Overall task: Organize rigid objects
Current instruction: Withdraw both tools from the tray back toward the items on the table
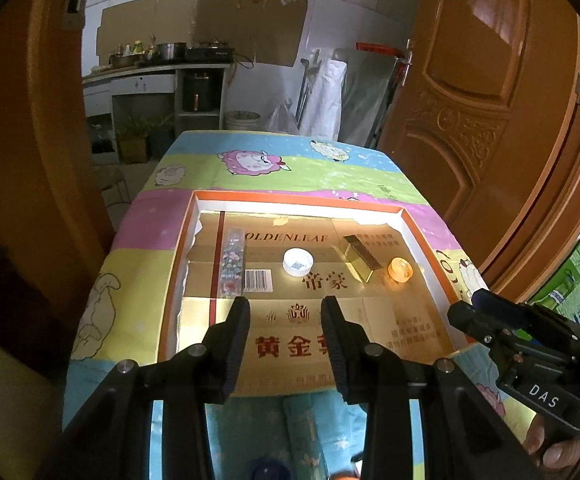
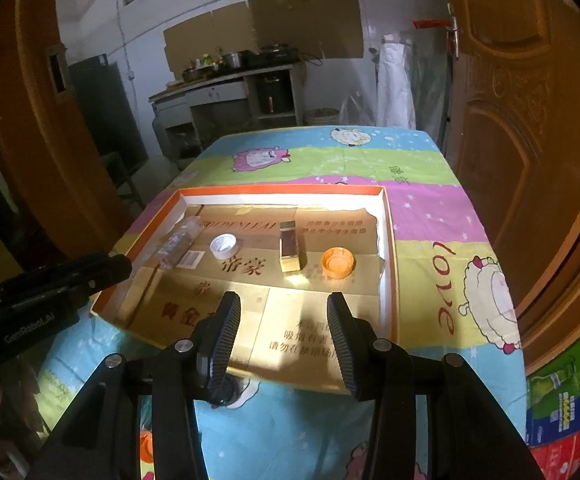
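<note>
A shallow orange-rimmed box lined with gold cardboard lies on the table. In it, in a row, lie a clear patterned tube, a white cap, a gold rectangular block and an orange cap. My left gripper is open and empty over the box's near part. My right gripper is open and empty, also near the box's front edge. Each gripper shows in the other's view, the right one and the left one.
A cartoon sheep tablecloth covers the table. Brown wooden doors stand close on the right and left. A dark round object lies on the cloth below the right gripper. A kitchen counter stands behind.
</note>
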Available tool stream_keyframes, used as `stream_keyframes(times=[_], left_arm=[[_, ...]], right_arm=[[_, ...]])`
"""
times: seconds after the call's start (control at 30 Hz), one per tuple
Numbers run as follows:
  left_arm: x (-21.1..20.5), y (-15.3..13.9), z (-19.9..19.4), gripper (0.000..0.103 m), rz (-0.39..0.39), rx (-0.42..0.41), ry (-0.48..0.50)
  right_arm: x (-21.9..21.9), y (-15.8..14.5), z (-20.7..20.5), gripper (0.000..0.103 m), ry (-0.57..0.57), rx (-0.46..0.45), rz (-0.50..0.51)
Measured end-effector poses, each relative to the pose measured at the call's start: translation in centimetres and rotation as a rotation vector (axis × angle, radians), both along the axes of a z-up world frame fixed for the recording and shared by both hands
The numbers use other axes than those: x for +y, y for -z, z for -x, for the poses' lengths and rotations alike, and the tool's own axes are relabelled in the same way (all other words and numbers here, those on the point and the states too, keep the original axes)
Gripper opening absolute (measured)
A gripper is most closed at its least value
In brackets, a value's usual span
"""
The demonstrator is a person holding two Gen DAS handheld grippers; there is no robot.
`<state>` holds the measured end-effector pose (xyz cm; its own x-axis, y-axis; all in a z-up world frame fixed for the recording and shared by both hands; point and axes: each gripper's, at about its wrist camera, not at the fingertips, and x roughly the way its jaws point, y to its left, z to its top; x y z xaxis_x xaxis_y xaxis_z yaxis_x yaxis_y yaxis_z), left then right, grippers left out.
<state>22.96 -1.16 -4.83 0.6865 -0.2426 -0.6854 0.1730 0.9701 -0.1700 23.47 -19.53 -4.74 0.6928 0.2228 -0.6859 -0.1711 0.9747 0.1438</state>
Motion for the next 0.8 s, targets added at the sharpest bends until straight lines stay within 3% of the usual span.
stream_keyframes(times=[0.8], left_arm=[[2.4,-1.0,5.5,0.037,0.005,-0.048,-0.026]], right_arm=[[1.5,-1.9,6.0,0.047,-0.019,-0.047,0.027]])
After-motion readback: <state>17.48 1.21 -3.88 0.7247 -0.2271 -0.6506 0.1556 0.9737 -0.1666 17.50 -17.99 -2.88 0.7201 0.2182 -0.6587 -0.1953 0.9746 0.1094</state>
